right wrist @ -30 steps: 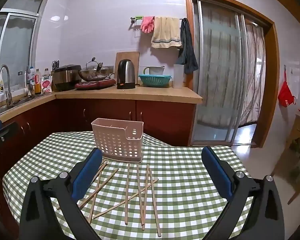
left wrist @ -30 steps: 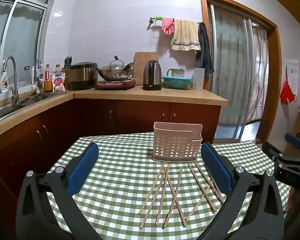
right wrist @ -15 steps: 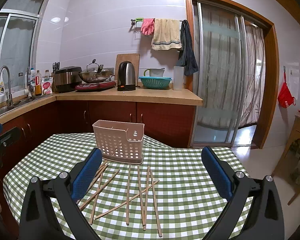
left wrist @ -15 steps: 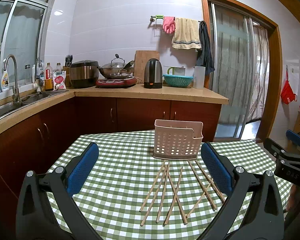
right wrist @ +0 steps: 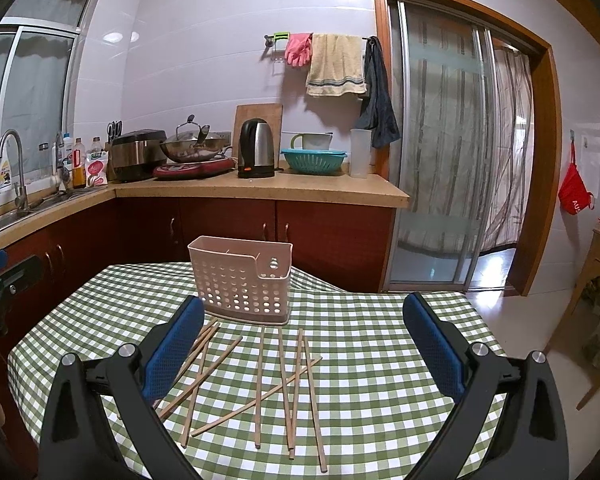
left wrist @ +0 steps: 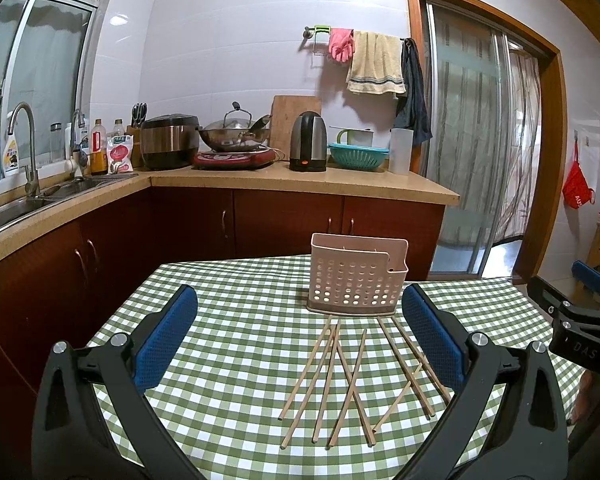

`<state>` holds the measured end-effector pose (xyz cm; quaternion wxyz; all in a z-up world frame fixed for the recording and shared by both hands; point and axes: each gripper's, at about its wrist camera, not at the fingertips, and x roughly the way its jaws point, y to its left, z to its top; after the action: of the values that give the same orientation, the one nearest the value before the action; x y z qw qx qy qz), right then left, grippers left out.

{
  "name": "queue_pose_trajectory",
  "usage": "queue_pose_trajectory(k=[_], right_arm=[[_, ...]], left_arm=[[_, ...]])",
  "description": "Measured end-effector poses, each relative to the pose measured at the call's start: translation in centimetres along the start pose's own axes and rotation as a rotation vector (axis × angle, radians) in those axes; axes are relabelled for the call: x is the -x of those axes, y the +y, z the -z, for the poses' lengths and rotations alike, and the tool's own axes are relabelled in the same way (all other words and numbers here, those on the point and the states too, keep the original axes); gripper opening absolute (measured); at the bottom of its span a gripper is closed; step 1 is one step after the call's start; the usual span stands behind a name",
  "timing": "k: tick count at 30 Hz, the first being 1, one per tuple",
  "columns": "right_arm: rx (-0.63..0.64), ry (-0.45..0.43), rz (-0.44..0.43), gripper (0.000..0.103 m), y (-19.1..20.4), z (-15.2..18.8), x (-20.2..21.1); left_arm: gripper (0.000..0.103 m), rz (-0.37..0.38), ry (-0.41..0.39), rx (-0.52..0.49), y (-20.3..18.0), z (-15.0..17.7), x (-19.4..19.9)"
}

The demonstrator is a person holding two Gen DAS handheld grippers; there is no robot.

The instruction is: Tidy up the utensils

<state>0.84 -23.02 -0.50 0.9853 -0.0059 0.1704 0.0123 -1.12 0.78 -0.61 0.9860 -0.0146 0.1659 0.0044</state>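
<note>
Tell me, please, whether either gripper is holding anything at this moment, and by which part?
Nothing is held: the left gripper and right gripper both have open jaws above the chopsticks on the table.

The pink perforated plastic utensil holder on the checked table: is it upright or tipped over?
Upright. The pink perforated plastic utensil holder stands on its base on the green checked tablecloth, open rim upward. The wooden chopsticks lie flat before it.
</note>
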Motion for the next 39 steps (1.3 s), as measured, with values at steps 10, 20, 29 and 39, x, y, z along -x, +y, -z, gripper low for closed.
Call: queue_pose_trajectory(k=[10,20,29,39], right_arm=[[0.003,0.005,-0.011,0.097,0.3,0.3,-0.2],[0.004,0.006,-0.012,0.097,0.5,0.4,-0.3],[0.006,0.008,-0.014,0.097,0.7,0.6,-0.4],[0.008,0.024,-0.029,0.097,1.1,1.3,-1.2]], left_arm=[[0.1,0.002,0.011,0.0,0.0,0.3,-0.3],[0.1,0.0,0.016,0.001,-0.2,0.5,-0.4],[0.1,0.0,0.019,0.002,-0.3,0.6,-0.5],[0.1,0.0,0.033,0.002,-0.4,1.5,-1.3]])
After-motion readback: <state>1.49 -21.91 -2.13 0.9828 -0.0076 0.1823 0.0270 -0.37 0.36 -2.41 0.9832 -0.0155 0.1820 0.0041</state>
